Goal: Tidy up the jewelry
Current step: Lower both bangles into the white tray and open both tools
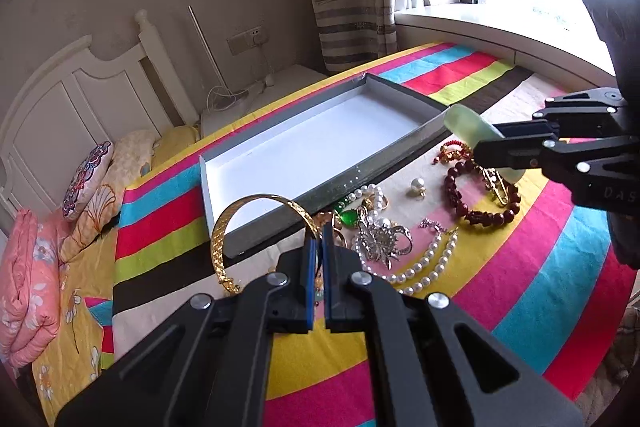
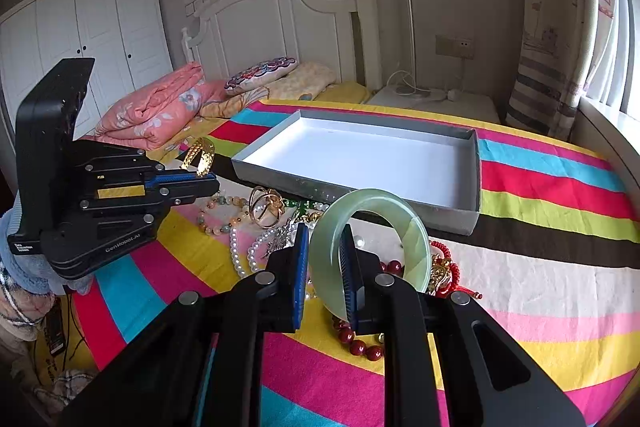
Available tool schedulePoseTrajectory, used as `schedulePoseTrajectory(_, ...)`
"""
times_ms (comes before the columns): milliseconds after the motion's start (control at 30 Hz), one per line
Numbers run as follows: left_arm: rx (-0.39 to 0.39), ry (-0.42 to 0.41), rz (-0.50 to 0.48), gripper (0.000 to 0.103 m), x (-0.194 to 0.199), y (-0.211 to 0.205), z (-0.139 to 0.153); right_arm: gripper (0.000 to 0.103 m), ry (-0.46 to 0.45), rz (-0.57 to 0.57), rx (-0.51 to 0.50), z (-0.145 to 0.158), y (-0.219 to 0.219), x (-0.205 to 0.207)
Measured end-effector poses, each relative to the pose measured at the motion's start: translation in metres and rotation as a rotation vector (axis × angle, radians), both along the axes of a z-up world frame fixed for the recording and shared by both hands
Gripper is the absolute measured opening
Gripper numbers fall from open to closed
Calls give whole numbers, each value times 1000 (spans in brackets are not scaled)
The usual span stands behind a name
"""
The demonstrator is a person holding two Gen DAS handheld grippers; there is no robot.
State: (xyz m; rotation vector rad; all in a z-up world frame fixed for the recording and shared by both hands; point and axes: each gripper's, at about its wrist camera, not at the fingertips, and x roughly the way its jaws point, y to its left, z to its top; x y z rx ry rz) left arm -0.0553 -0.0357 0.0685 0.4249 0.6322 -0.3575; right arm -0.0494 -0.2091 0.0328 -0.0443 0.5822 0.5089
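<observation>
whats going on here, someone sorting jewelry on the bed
Yes. A person holds a gripper in each hand over a striped bedspread strewn with jewelry. The left gripper is shut on a gold bangle, lifted near the corner of the grey box. The right gripper is shut on a pale green jade bangle, held above the pile. The box is empty so far. Pearl strands, a dark red bead bracelet and a silver brooch lie on the spread.
</observation>
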Motion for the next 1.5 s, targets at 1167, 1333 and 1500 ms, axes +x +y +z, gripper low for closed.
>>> schedulePoseTrajectory(1167, 32, 210, 218, 24, 206, -29, -26, 18, 199, -98, -155, -12, 36, 188)
schedulePoseTrajectory(1333, -20, 182, 219, 58, 195, -20, -13, 28, 172, -97, -99, 5, 21, 178)
schedulePoseTrajectory(1500, -39, 113, 208, 82, 167, -9, 7, 28, 140, -83, -76, 16, 0, 150)
